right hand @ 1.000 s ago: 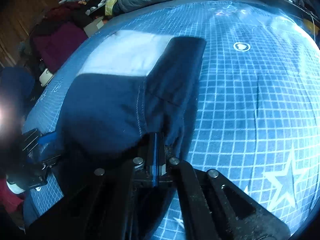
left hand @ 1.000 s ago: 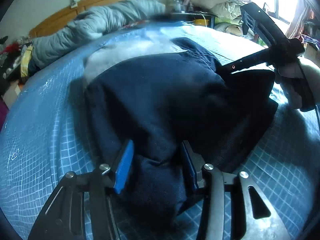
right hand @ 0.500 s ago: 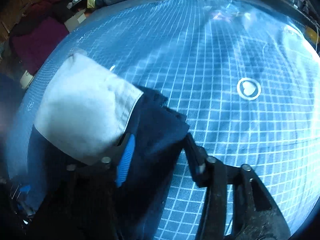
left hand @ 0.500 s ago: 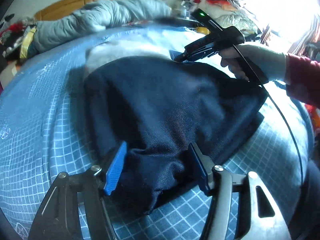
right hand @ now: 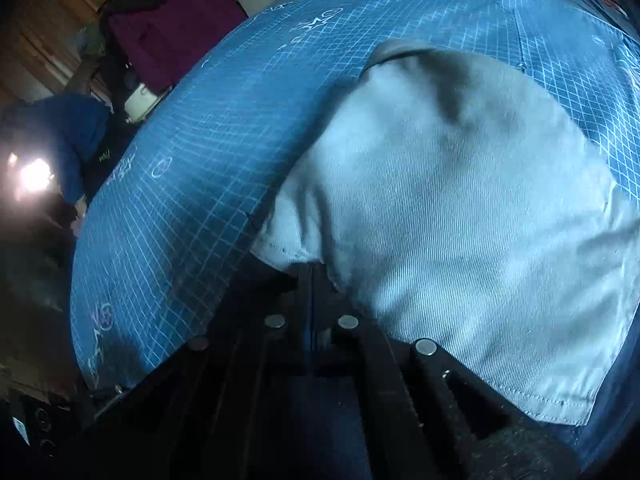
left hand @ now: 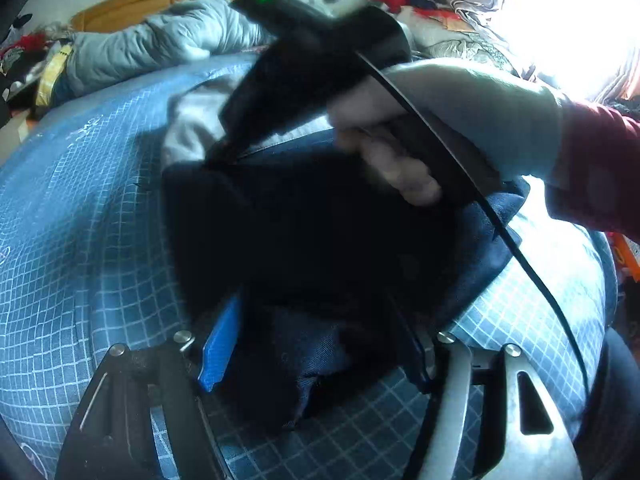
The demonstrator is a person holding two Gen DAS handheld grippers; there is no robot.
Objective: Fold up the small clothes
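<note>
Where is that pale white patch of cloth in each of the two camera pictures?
Left wrist view: the white cloth panel peeks out upper left of centre, behind the right gripper.
Right wrist view: it fills the centre and right, just beyond the closed fingers.
Shared landmark: the blue grid mat.

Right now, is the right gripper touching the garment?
Touching. In the right wrist view the right gripper is shut on the garment, with the pale fabric's edge running in between its closed fingertips.

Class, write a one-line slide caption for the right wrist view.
Right gripper shut on the navy garment's white pocket lining above the blue grid mat.
</note>
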